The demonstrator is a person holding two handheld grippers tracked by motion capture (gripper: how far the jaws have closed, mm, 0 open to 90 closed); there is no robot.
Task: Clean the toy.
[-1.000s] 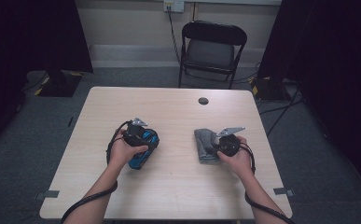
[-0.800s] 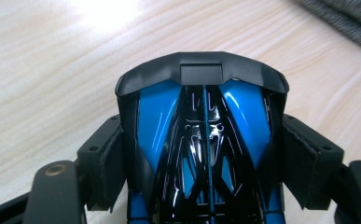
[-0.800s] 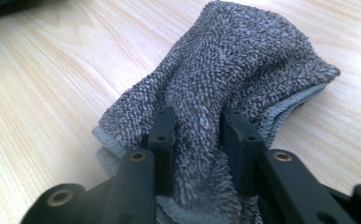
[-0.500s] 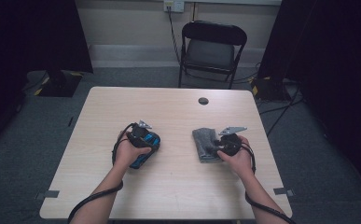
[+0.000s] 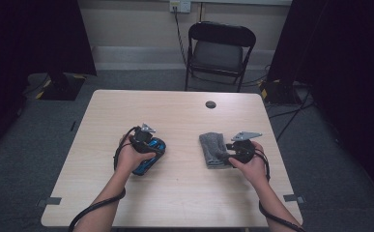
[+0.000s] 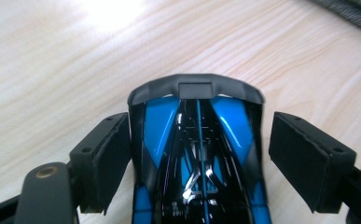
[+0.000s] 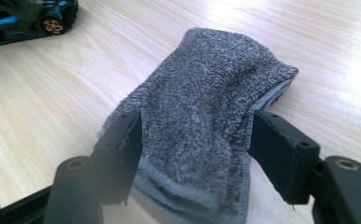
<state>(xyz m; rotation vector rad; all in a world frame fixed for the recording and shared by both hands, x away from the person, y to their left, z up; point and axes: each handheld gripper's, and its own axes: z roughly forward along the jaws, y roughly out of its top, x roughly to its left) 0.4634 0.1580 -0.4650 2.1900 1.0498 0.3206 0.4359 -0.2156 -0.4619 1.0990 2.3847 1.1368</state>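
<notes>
Toy car (image 6: 197, 154), blue and black, lies on the wooden table (image 5: 184, 193) at about 8 o'clock from the table's middle, between the jaws of the left gripper (image 5: 146, 137). In the left gripper view its left pad sits against the car's side while the right pad stands clear with a gap, so the jaws are spread and not pinching; they have just been opening a little. A folded grey towel (image 7: 206, 126) lies at about 4 o'clock from the middle, well apart from the car. The right gripper (image 5: 233, 147) straddles its near end; its jaws have just been opening, and the pads sit at the towel's edges without squeezing it. A small black disc (image 5: 210, 104) sits at 12 o'clock.
</notes>
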